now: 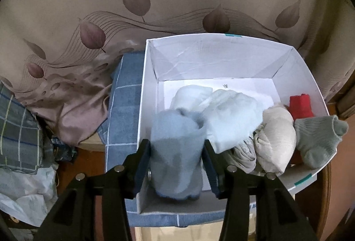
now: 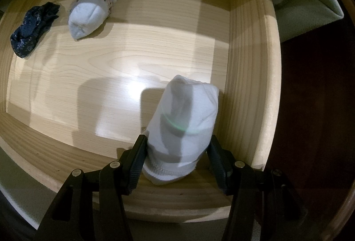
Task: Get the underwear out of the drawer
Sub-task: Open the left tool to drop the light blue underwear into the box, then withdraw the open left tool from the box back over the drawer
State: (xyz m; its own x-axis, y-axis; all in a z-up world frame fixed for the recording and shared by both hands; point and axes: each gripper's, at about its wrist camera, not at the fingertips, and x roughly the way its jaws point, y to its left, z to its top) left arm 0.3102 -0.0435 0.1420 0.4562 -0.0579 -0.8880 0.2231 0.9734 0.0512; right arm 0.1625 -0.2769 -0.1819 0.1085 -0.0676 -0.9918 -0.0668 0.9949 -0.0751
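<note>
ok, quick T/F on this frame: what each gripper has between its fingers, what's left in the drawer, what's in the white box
1. The right gripper has a white sock between its fingers. True.
2. The wooden drawer holds nothing else. False: a dark blue bundle and a light blue patterned sock lie at its far side.
3. The left gripper is over the white box with a pale blue roll between its fingers. True.
4. The box has no red item. False: a red item sits at its right wall.
</note>
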